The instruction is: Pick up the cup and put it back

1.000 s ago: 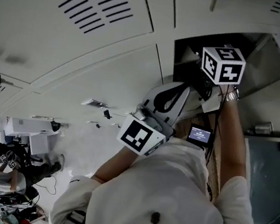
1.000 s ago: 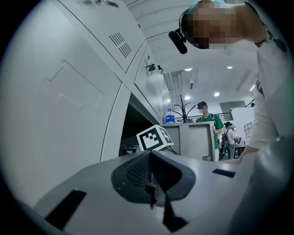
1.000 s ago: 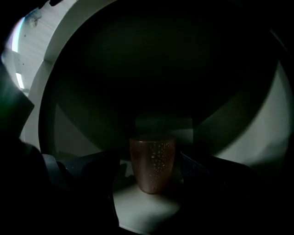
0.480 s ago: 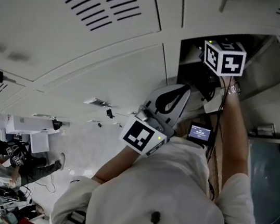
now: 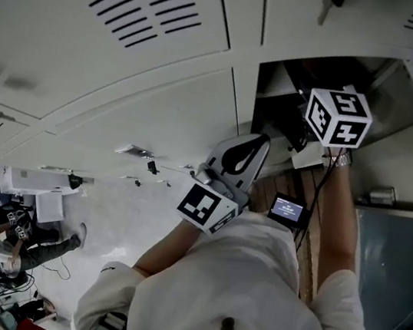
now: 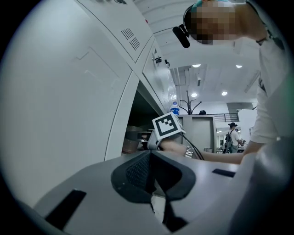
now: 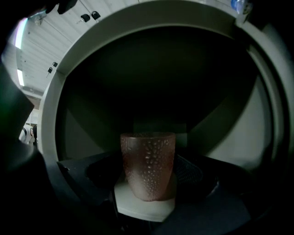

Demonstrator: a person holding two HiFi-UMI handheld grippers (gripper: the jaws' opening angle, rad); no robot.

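The right gripper (image 7: pixel 147 170) was clamped on the pink translucent dimpled plastic cup (image 7: pixel 148 158), with its 2 jaws pressed against the cup's sides. The cup stood upright between them, in front of the shadowed interior of the dark open compartment of the pale grey metal locker (image 5: pixel 277 86). Whether the cup's base touched the compartment's shelf could not be told. The left gripper (image 6: pixel 151 158) hung just outside that compartment, below its opening in the head view, its 2 jaws closed together with nothing between them. A small lit black screen (image 5: pixel 287 210) sat below the compartment.
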